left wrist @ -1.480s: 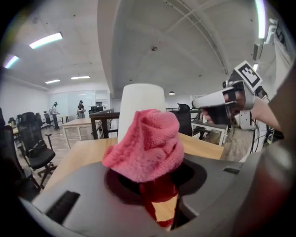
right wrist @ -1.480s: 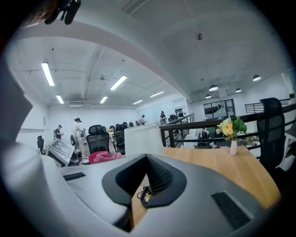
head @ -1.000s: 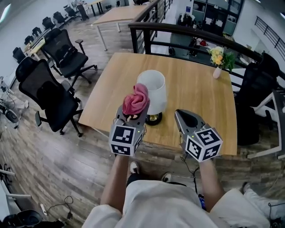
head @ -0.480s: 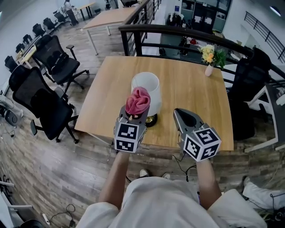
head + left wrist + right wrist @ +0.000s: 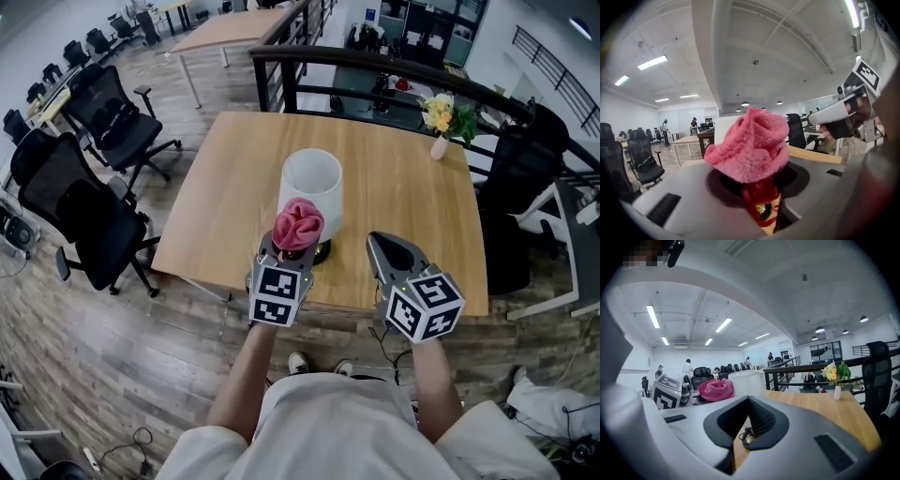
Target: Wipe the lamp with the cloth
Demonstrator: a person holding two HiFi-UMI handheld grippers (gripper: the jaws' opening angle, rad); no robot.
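The lamp has a white shade [image 5: 312,183] and a dark, gold-rimmed base [image 5: 322,251], and stands near the front edge of the wooden table [image 5: 225,187]. My left gripper [image 5: 294,244] is shut on a bunched pink cloth [image 5: 298,224], which sits in front of the lower near side of the shade. I cannot tell whether they touch. In the left gripper view the cloth [image 5: 750,145] fills the middle, above the jaws. My right gripper [image 5: 382,242] is shut and empty, right of the lamp. The right gripper view shows the shade [image 5: 746,382] and the cloth [image 5: 715,389] to its left.
A small vase of flowers [image 5: 439,142] stands at the table's far right corner. Black office chairs [image 5: 80,211] stand left of the table, and a dark railing [image 5: 394,67] runs behind it. More chairs and a white frame [image 5: 562,234] are on the right.
My left gripper and the cloth have moved down the near side of the shade, from near its top rim to its lower part. The right gripper has stayed in place.
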